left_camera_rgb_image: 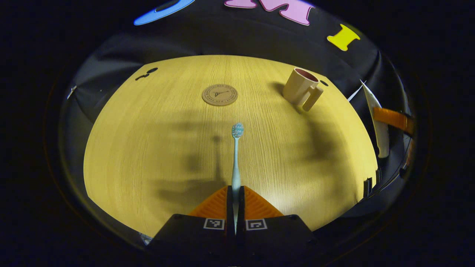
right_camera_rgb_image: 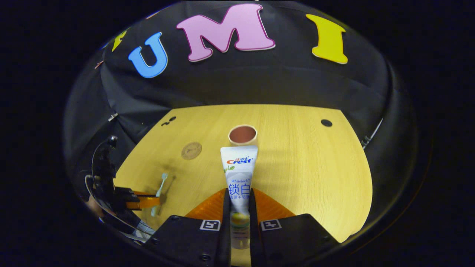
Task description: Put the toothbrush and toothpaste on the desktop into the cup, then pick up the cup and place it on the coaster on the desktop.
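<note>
- So I've got both items in hand: the left gripper (left_camera_rgb_image: pixel 236 193) is clamped narrow on the handle of the slim light-blue plastic toothbrush (left_camera_rgb_image: pixel 236 155), and the right gripper (right_camera_rgb_image: pixel 239 207) is pinched onto the lower body of the white squeeze tube of toothpaste (right_camera_rgb_image: pixel 238 174). Neither is in the cup yet.
- I'd call this the carry stage of the first step, both things lifted off the round light-wood desktop (left_camera_rgb_image: pixel 148 148) and heading for the cup.
- The beige plastic cup with a handle and reddish-brown inside (right_camera_rgb_image: pixel 242 135) stands upright toward the far edge of the desktop. In the right gripper view it sits dead ahead, just past the tube's flat end, so that side looks lined up.
- In the left gripper view the cup (left_camera_rgb_image: pixel 301 89) is off toward the far right edge, well apart from the brush head, which points toward the far edge, with the round brown cork coaster (left_camera_rgb_image: pixel 219 95) further along ahead of it.
- Next move, my guess: bring the tube over the cup's mouth, tip it upright and let go, then swing the brush across to the same opening. The mouth is narrow, so I'd go one at a time to avoid the grippers bumping.
- The coaster lies near the far edge, left of the cup, nothing on it.
</note>
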The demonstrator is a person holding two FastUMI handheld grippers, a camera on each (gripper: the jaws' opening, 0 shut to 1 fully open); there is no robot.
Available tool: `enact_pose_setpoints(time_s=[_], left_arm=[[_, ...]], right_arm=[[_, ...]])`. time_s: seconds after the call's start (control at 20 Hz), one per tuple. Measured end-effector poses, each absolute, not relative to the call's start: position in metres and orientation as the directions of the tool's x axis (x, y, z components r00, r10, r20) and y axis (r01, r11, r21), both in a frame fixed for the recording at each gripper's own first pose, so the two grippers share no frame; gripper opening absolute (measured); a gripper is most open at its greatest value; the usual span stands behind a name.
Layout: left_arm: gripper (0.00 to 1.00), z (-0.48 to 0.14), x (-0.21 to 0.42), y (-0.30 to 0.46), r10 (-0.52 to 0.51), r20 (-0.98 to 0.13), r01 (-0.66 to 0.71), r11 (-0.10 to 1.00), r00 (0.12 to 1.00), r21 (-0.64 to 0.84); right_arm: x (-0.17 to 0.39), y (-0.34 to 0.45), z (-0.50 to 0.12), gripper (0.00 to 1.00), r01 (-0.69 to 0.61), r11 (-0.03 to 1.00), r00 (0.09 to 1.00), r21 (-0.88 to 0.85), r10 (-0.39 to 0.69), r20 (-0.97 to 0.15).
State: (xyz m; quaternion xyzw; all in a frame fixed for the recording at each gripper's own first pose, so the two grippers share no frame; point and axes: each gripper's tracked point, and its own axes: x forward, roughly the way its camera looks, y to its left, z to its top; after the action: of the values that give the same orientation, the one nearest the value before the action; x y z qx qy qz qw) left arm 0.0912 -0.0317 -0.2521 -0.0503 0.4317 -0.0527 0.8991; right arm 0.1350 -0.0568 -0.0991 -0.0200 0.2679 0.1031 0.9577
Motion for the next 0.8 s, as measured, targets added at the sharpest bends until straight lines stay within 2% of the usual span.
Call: enact_pose_setpoints(time_s=[0.2, 0.45, 0.8], left_arm=[[0.06, -0.233, 0.094, -0.036, -0.137, -0.719, 0.052, 0.989, 0.682, -0.139], [0.07, -0.202, 0.103, -0.049, -0.131, -0.644, -0.003, 0.979, 0.754, -0.202], [0.06, -0.176, 0.121, -0.070, -0.147, -0.552, 0.026, 0.975, 0.821, -0.221]], right_arm=[[0.173, -0.034, -0.059, 0.24, -0.272, 0.962, 0.882, -0.013, 0.244, -0.402], [0.215, -0.011, -0.039, 0.24, -0.342, 0.938, 0.897, -0.059, 0.307, -0.318], [0.284, 0.002, -0.029, 0.24, -0.332, 0.943, 0.927, -0.011, 0.324, -0.190]])
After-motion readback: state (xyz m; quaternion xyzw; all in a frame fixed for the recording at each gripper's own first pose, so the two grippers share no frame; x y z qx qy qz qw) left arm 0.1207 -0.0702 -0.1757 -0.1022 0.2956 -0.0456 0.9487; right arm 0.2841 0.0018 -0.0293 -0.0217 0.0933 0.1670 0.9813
